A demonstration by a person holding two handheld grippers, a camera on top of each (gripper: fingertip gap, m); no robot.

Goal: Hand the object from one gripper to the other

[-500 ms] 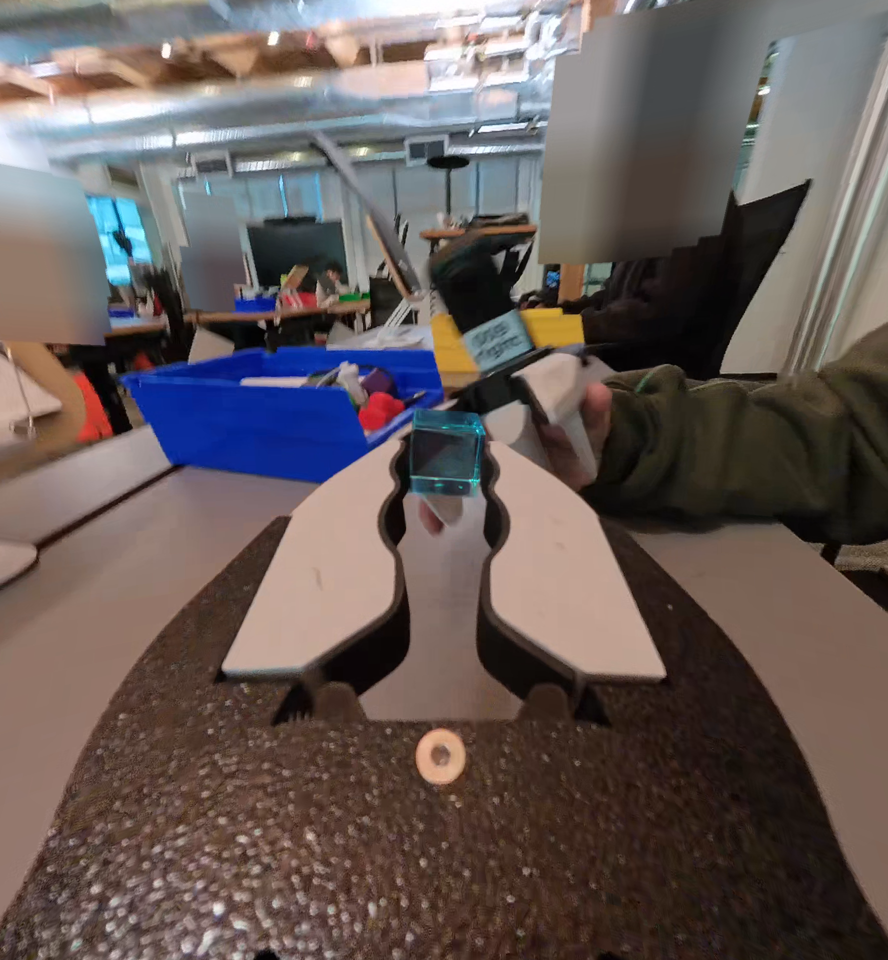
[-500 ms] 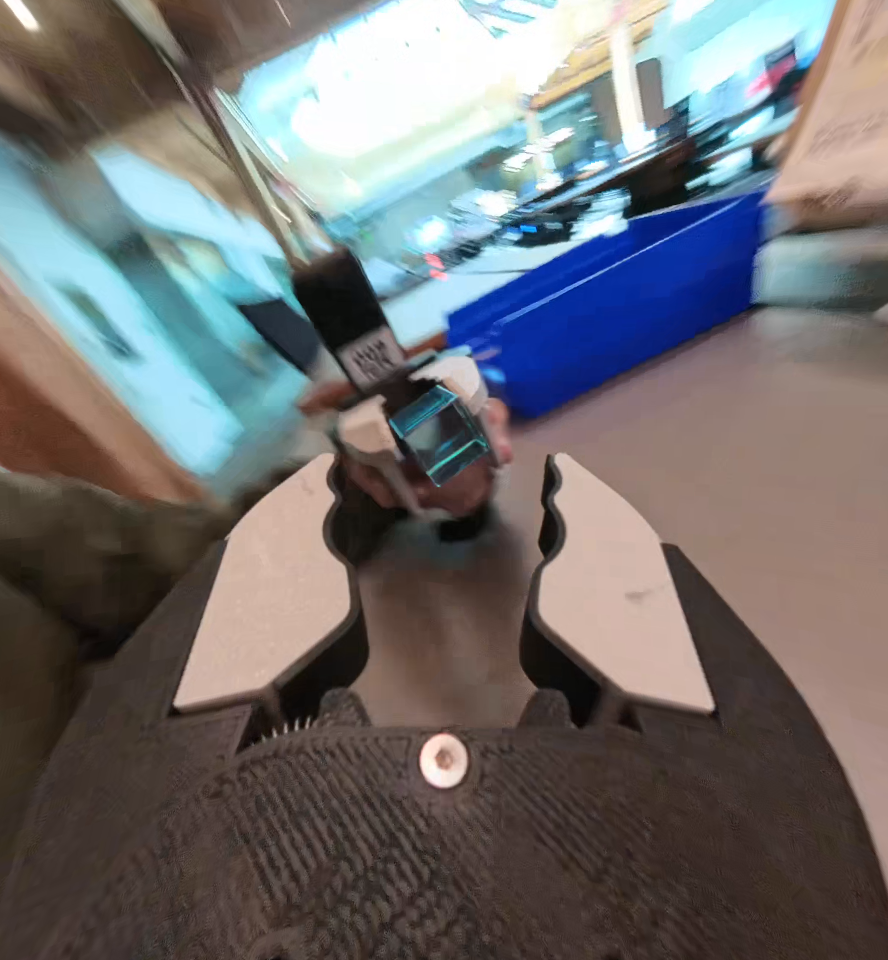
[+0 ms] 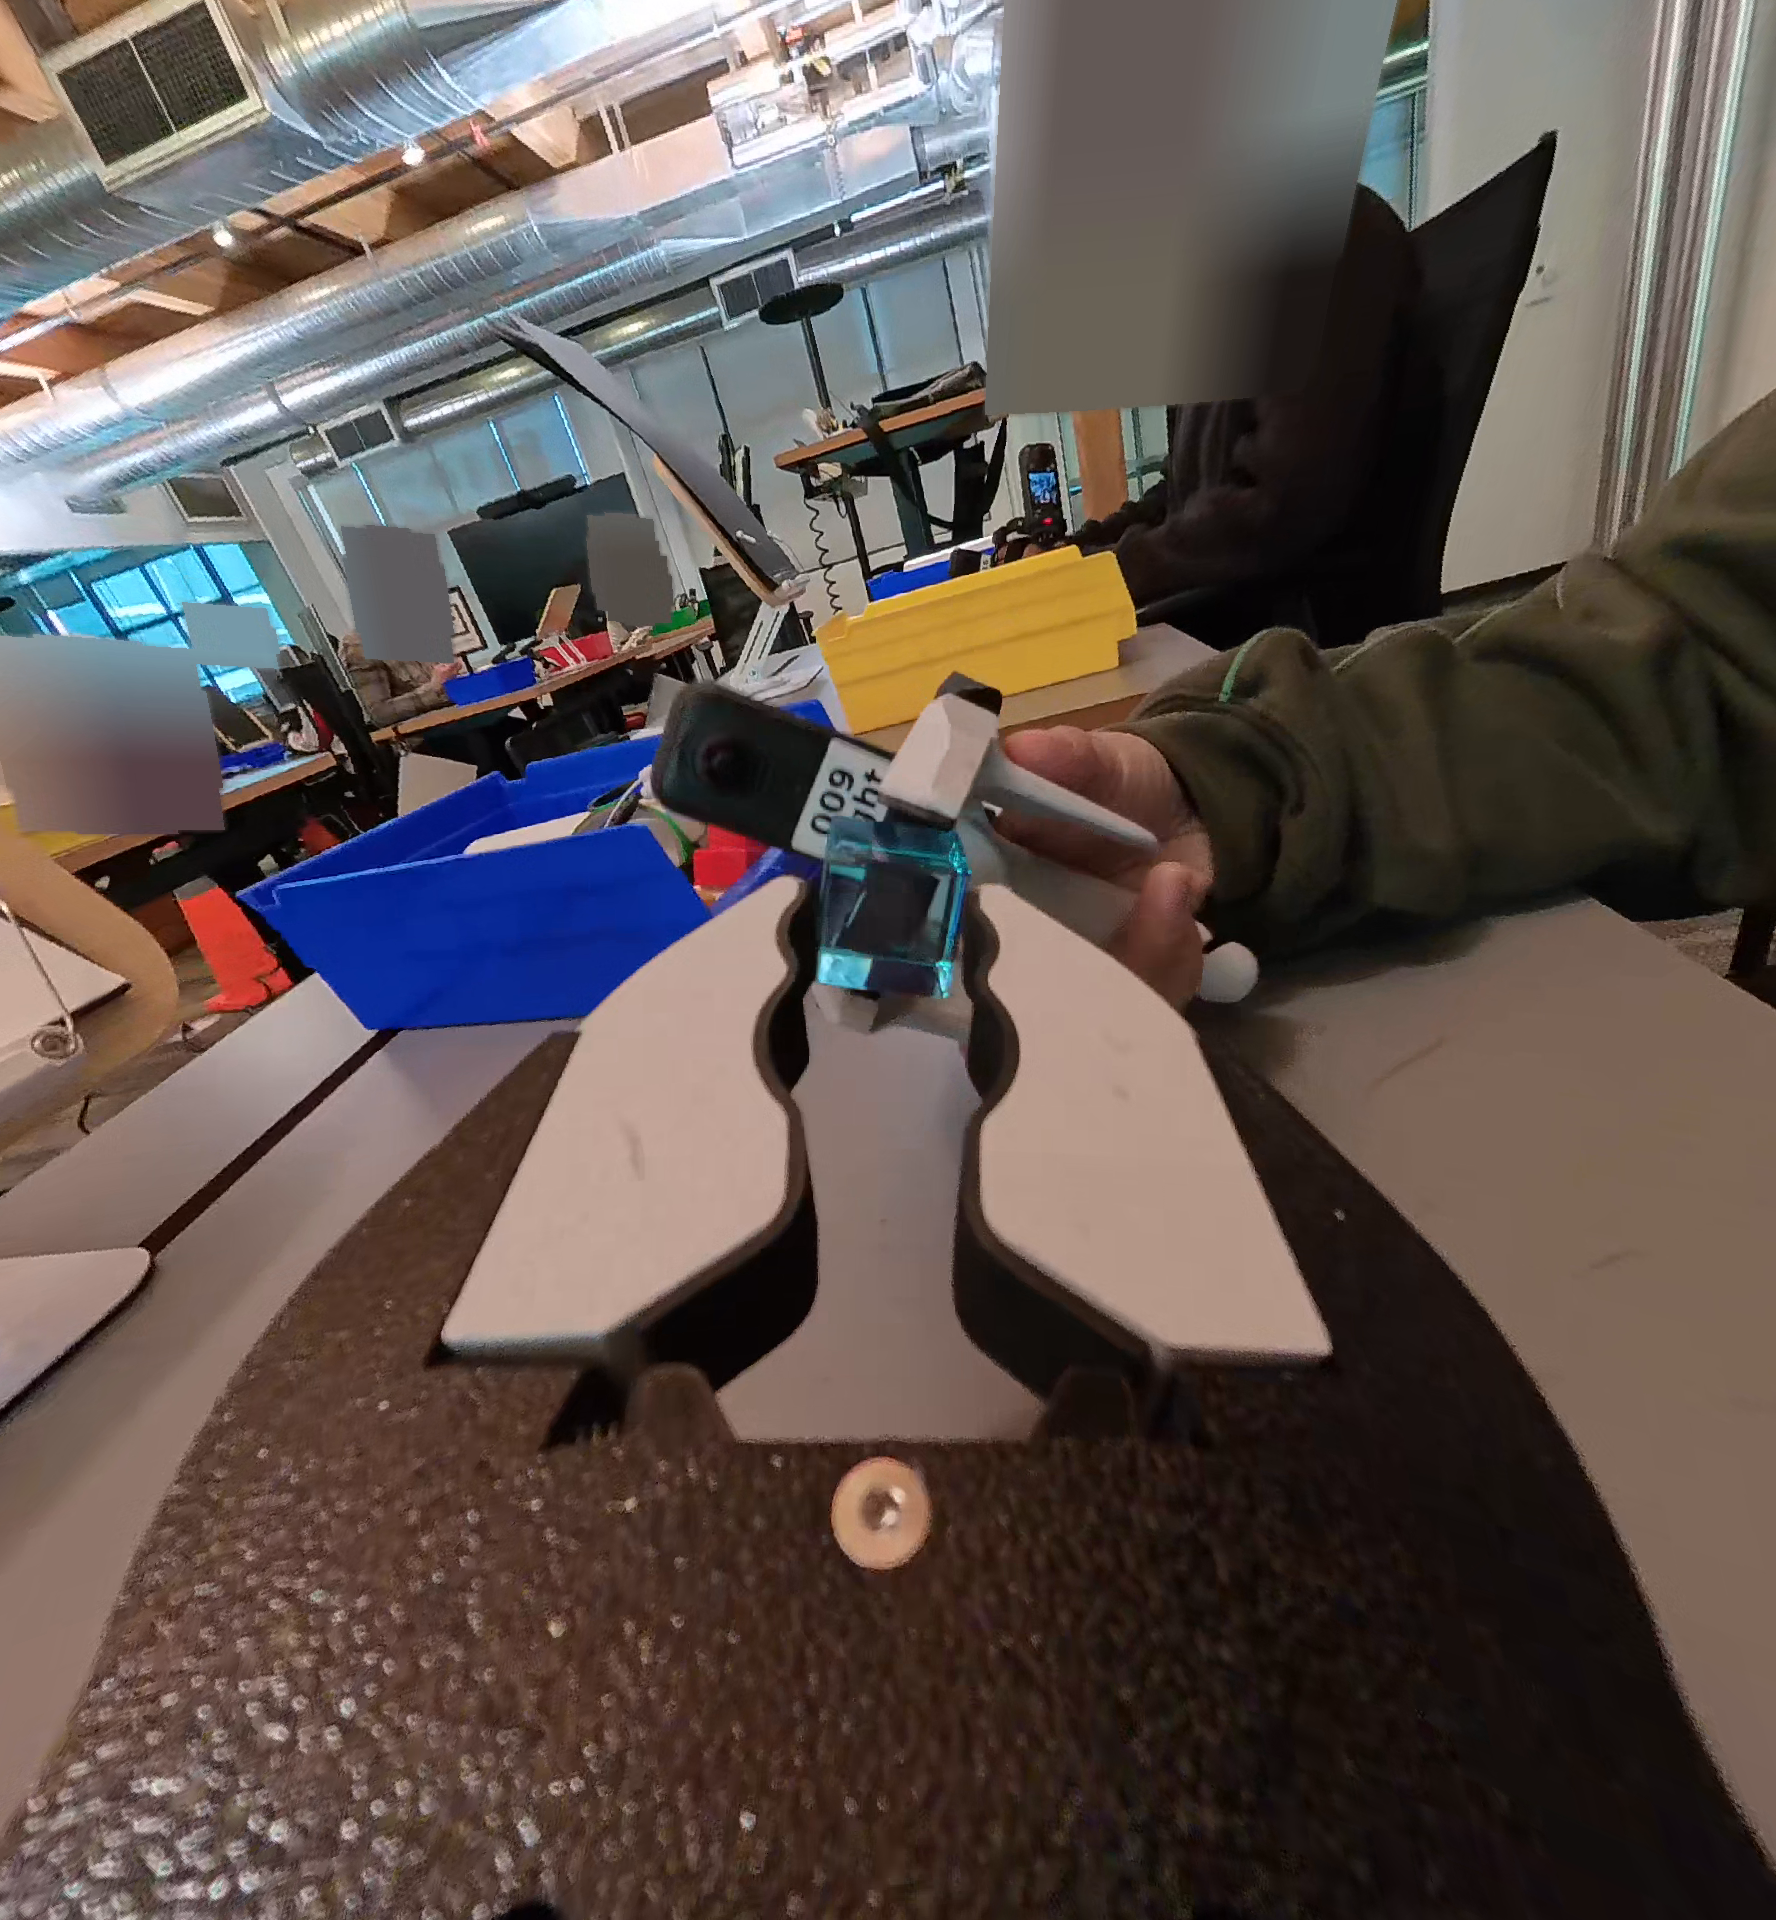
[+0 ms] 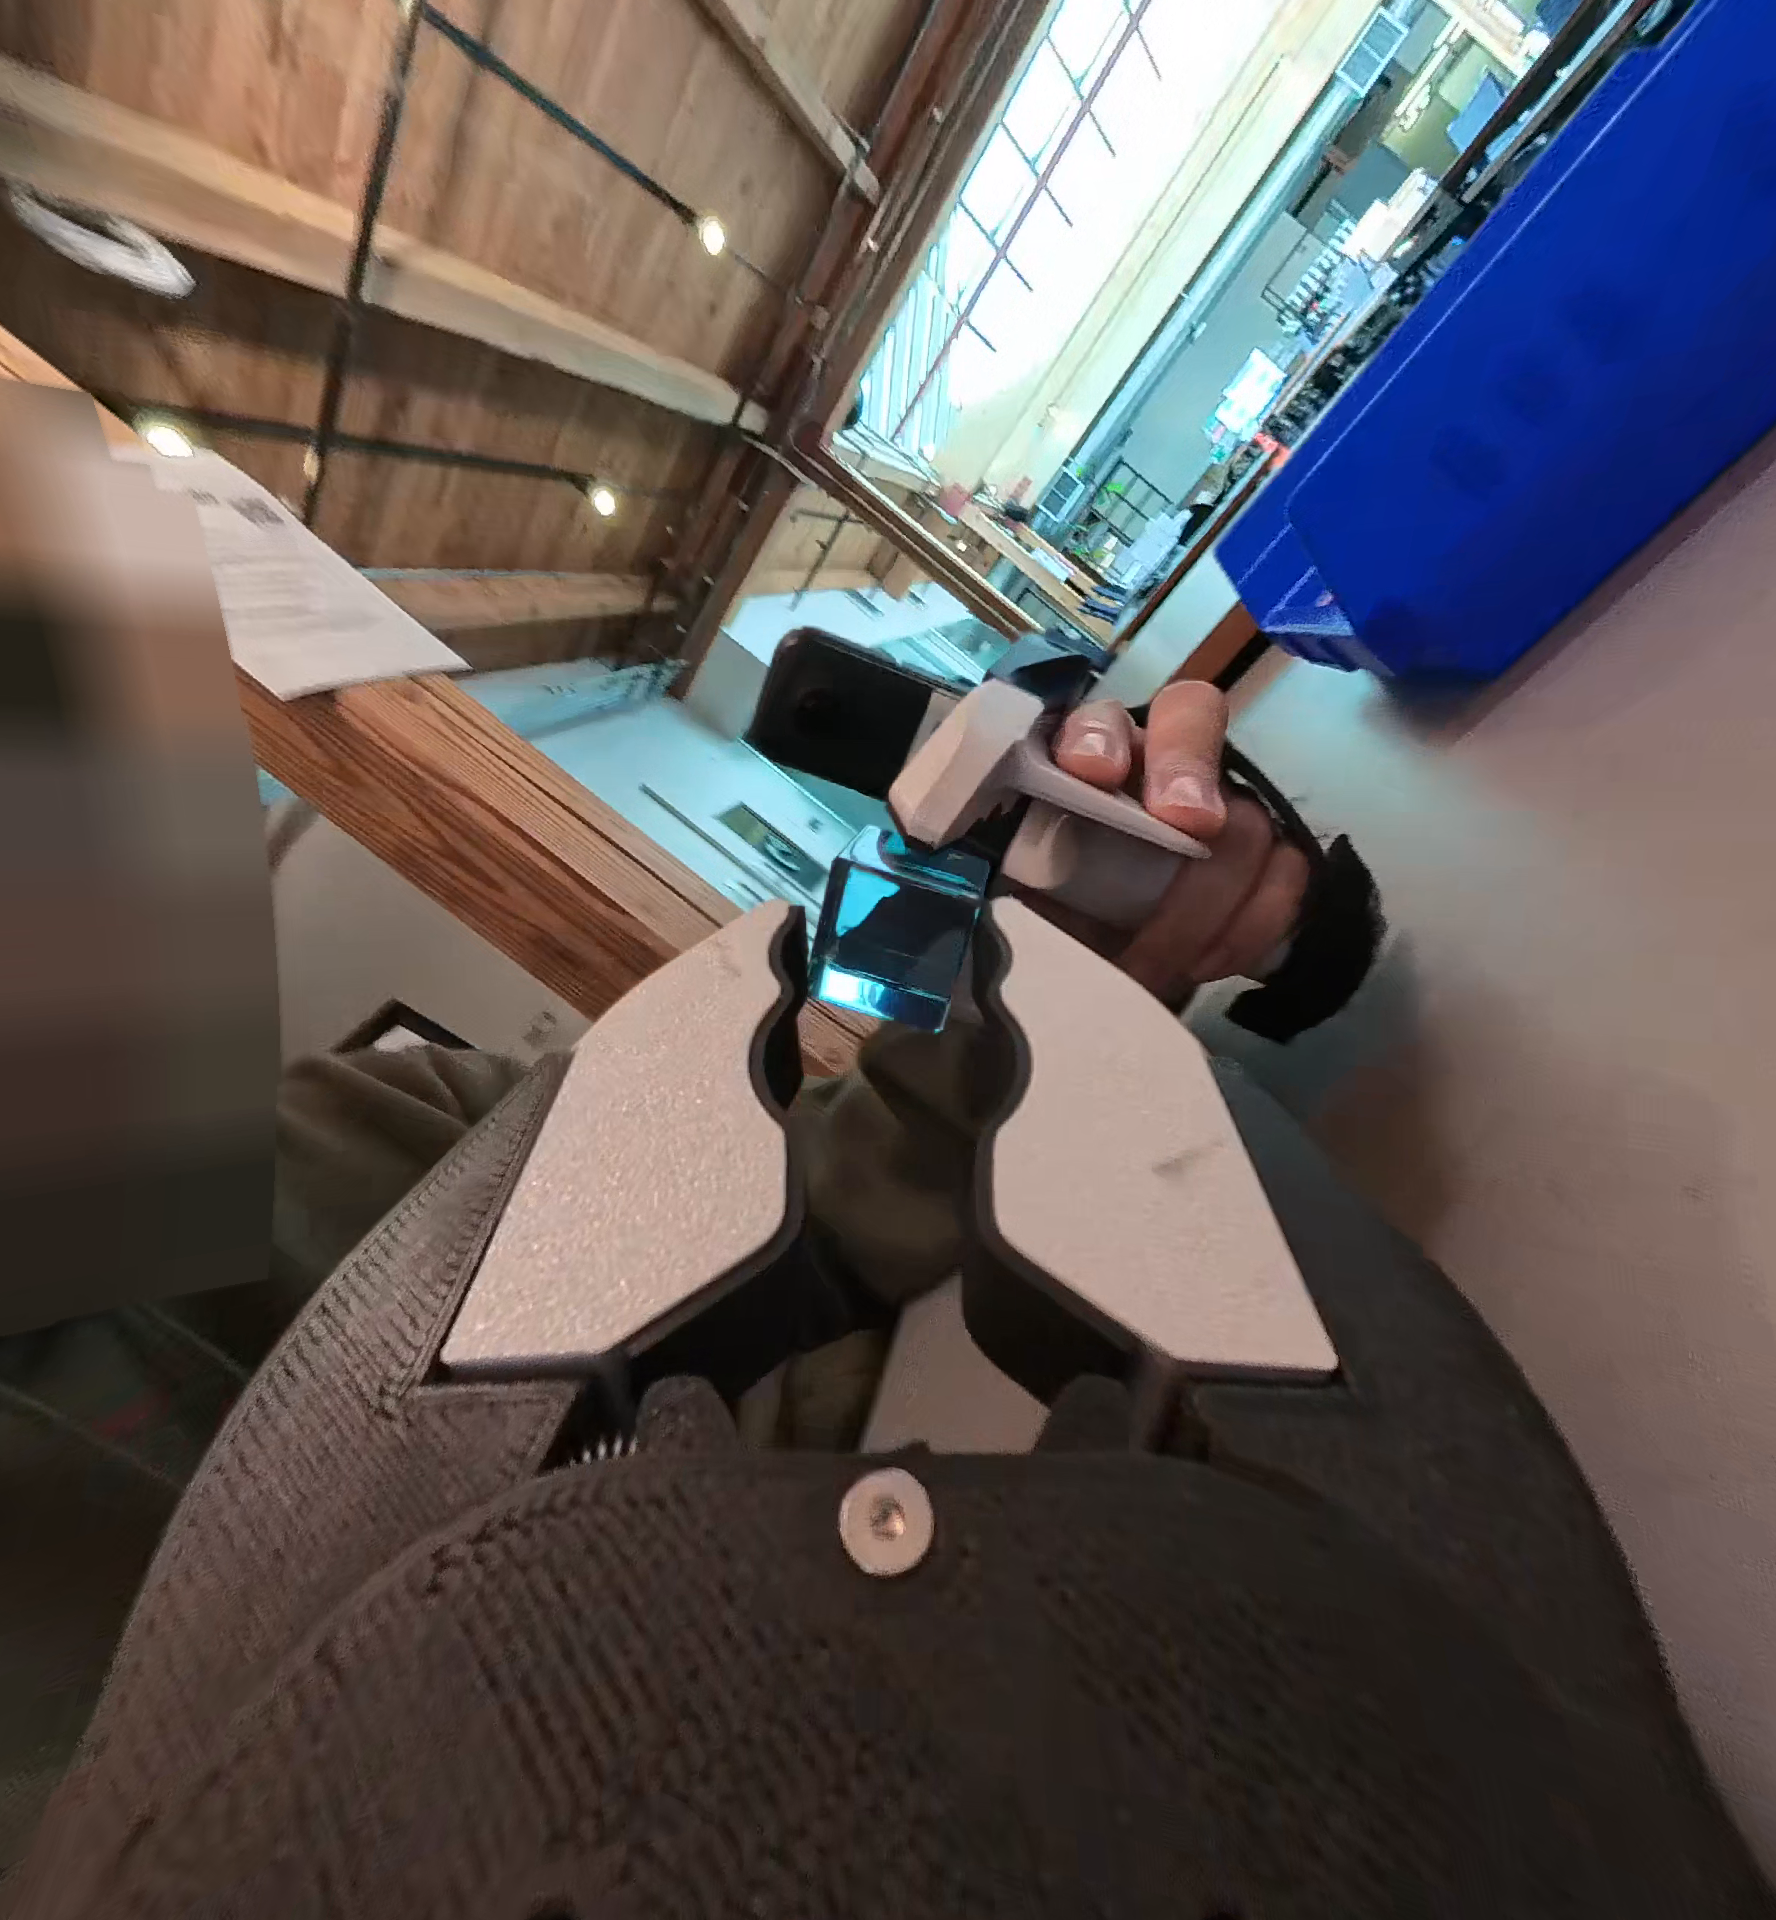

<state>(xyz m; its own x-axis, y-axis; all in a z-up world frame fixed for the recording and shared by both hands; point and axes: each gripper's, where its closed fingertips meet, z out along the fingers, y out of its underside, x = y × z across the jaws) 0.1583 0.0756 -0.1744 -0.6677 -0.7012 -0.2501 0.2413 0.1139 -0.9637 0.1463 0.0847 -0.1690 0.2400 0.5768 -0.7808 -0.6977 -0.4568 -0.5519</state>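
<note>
A clear blue cube [image 3: 889,914] sits between the fingertips of my left gripper [image 3: 889,935], whose jaws press on its two sides above the grey table. The right gripper comes in from the right, held by a hand in a green sleeve. One of its fingers [image 3: 941,753] lies on top of the cube and the other shows just below it. In the right wrist view the cube [image 4: 899,935] sits between the tips of my right gripper [image 4: 889,945], jaws narrowed onto it. A finger [image 4: 967,758] of the left gripper touches the cube's far top edge. Both grippers hold it.
A blue bin [image 3: 479,914] with small items stands behind the cube on the left, and shows in the right wrist view [image 4: 1590,416]. A yellow bin [image 3: 977,634] stands farther back. The grey table [image 3: 1486,1143] runs to the right. A wooden stand with papers [image 3: 32,987] is at the left edge. Only a small space, under 4 cm, lies between the two pairs of fingers.
My right gripper was open and short of the cube; it has moved in and closed on it. The left gripper has kept its grip and tilted upward a little.
</note>
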